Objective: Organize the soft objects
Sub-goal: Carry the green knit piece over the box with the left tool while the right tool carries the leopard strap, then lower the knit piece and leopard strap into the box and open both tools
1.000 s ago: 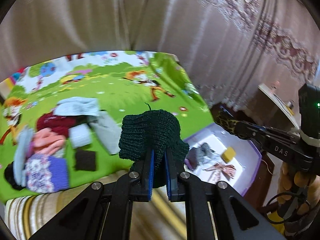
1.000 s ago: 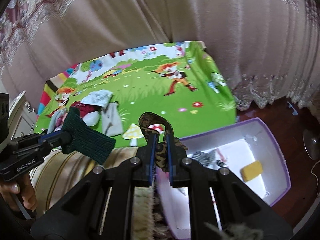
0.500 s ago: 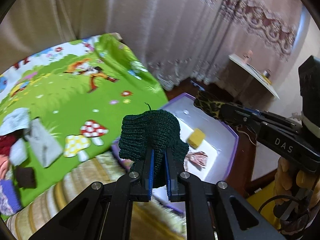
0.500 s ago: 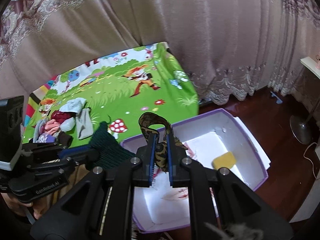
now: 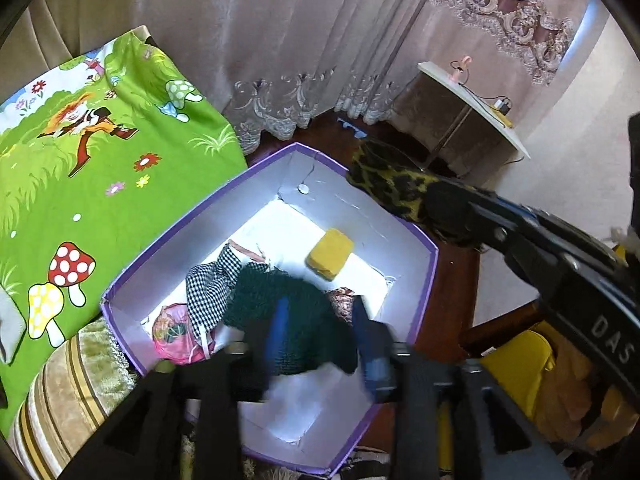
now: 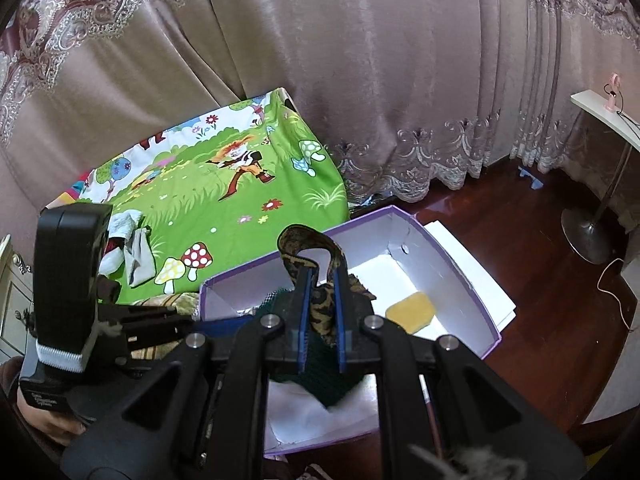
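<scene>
Bed, cartoon-print green sheet [image 6: 224, 216]: grey and white cloths [image 6: 134, 248] piled at my left. Dark wooden floor [image 6: 540, 280]: purple-edged white box [image 5: 192, 216] beside the bed; round lamp base [image 6: 588, 236].

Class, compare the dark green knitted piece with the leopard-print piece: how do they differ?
The dark green knitted piece is plain and chunky; the leopard-print piece is patterned and strap-like. The green one sits between the open left claw fingers; the leopard one is pinched by the right claw. Both are over the purple box.
</scene>
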The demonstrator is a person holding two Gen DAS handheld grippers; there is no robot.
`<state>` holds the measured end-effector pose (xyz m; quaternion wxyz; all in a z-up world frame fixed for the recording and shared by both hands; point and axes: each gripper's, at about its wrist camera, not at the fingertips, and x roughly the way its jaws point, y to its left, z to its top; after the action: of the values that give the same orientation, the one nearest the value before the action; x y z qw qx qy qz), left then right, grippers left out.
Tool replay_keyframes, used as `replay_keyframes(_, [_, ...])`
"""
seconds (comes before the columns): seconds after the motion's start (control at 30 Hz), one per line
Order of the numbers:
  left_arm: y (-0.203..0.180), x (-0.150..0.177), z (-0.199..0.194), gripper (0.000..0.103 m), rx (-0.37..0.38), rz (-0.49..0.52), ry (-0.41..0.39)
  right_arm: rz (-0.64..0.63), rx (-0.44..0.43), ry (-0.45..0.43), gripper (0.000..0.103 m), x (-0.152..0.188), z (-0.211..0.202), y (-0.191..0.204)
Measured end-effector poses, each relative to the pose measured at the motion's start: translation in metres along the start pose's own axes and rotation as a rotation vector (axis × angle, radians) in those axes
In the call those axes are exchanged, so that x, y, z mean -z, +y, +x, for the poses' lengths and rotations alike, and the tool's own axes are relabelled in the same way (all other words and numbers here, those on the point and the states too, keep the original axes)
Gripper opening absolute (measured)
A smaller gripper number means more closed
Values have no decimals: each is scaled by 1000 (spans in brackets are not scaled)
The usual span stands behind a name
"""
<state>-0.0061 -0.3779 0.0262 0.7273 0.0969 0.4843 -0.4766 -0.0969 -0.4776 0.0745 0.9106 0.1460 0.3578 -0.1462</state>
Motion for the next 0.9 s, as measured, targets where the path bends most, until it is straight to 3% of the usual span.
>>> replay_keyframes(0.03, [2, 0, -1, 55, -3, -6, -4, 2, -1, 3, 13, 1, 1, -1])
replay_keyframes(0.07, [5, 0, -3, 56, -7, -14, -12, 3, -2, 6, 13, 2, 1, -1])
replay_keyframes(0.37, [48, 4, -39, 56, -132, -120, -104, -24, -40, 63, 14, 17, 8, 12])
replay_keyframes(0.53, [65, 7, -60, 56, -160, -166, -153, -53, -68, 103, 16, 22, 14, 25])
replay_keyframes(0.6, [69, 9, -66, 56, -164, -172, -167, -60, -71, 117, 27, 22, 16, 29])
replay_keyframes(0.67, [72, 9, -71, 56, -167, -181, -177, -74, -70, 133, 64, 23, 17, 33])
replay_keyframes(0.7, [74, 10, -73, 56, -168, -184, -181, -79, -69, 123, 68, 23, 15, 34])
replay_keyframes(0.9, [78, 17, -81, 56, -173, -199, -193, -89, -69, 106, 69, 21, 10, 38])
